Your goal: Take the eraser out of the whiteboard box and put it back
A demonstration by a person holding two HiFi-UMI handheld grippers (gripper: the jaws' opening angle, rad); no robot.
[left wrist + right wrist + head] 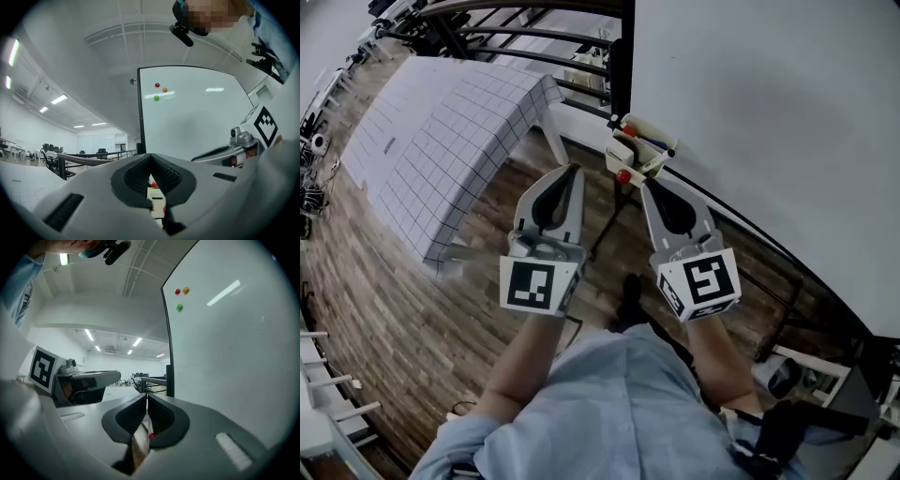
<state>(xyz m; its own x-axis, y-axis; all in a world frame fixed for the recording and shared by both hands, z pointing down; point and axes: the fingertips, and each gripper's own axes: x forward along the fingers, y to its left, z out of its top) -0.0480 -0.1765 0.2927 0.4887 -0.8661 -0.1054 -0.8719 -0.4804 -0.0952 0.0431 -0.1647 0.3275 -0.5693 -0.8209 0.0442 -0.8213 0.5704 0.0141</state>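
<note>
The whiteboard (769, 112) stands upright, so the whiteboard box (636, 148) hangs at its lower corner, handy to reach. The left tongs (572, 173) and right tongs (647, 187) point at it, closed and empty. The eraser, presumably inside, cannot be made out.

The right tool (147, 398), jaws together, faces a whiteboard (234, 362); green magnet (179, 307) at one o'clock, left tool (112, 376) at nine.
</note>
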